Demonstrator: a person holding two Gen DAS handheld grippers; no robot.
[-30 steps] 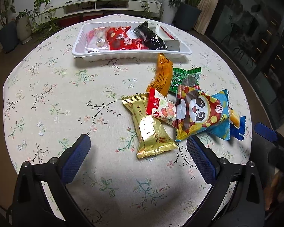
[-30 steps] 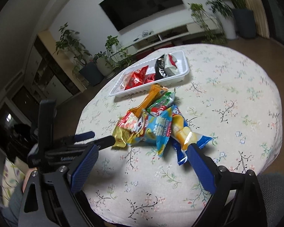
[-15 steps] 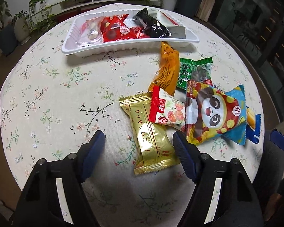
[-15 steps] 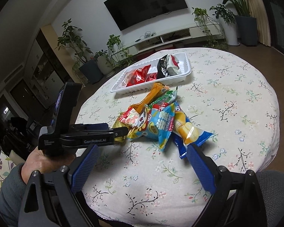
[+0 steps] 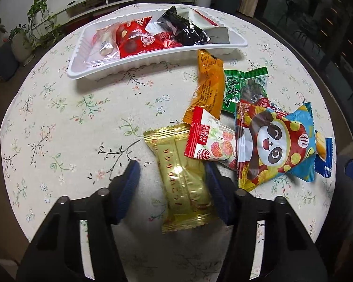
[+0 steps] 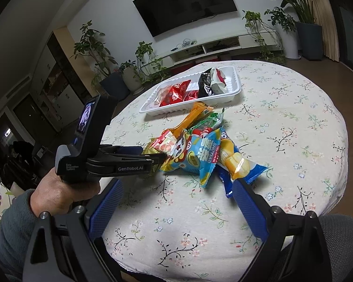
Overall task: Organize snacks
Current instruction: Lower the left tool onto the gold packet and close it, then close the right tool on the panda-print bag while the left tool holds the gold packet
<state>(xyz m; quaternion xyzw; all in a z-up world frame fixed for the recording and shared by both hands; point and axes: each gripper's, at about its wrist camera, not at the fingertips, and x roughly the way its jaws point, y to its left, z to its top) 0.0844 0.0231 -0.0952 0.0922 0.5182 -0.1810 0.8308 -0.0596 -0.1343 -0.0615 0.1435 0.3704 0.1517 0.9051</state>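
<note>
Gold packet (image 5: 184, 183) lies on the bench (image 5: 58, 127) between the left gripper's (image 5: 173, 186) fingers (image 5: 127, 188), which have just been closing; the right one touches it, the left stands apart. Its upper corner hides under a red-white packet (image 5: 209, 141). Right gripper (image 6: 176, 209) hovers with fingers wide apart, gripping nothing.

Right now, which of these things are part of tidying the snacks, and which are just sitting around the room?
Part of the job:
- gold packet between the closing left gripper fingers
- panda packet, orange packet, green packet
- white tray holding red and black packets

Just around:
- television
- potted plants
- flowered tablecloth
</note>
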